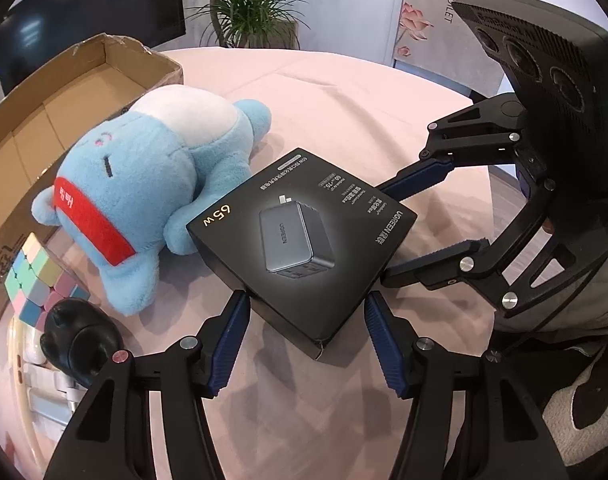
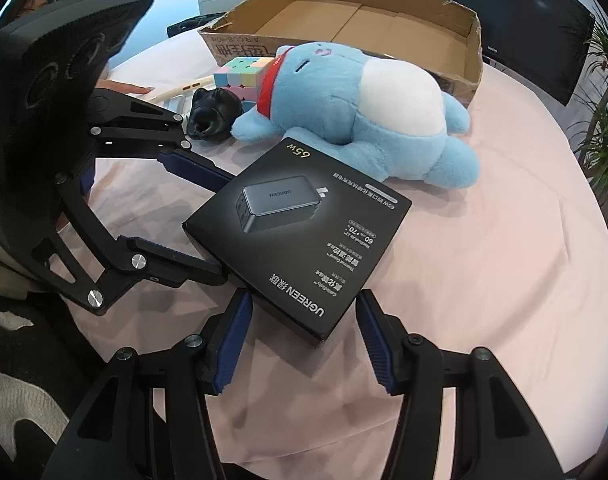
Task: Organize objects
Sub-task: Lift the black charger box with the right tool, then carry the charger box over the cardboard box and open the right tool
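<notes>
A black UGREEN 65W charger box (image 1: 304, 240) lies flat on the pink tablecloth; it also shows in the right wrist view (image 2: 300, 240). My left gripper (image 1: 305, 312) is open, its blue pads straddling one corner of the box. My right gripper (image 2: 302, 312) is open, straddling the opposite corner; it appears in the left wrist view (image 1: 387, 232) at the box's right side. A blue plush toy (image 1: 144, 188) with a red scarf lies beside the box (image 2: 367, 120). An open cardboard box (image 1: 44, 128) (image 2: 363, 20) stands behind the plush.
A pastel puzzle cube (image 1: 36, 280) (image 2: 244, 72), a small black figure (image 1: 80, 340) (image 2: 214, 116) and a white case (image 1: 36, 384) lie near the carton. A dark monitor (image 2: 543, 28) and potted plant (image 1: 252, 8) stand beyond the round table (image 2: 503, 280).
</notes>
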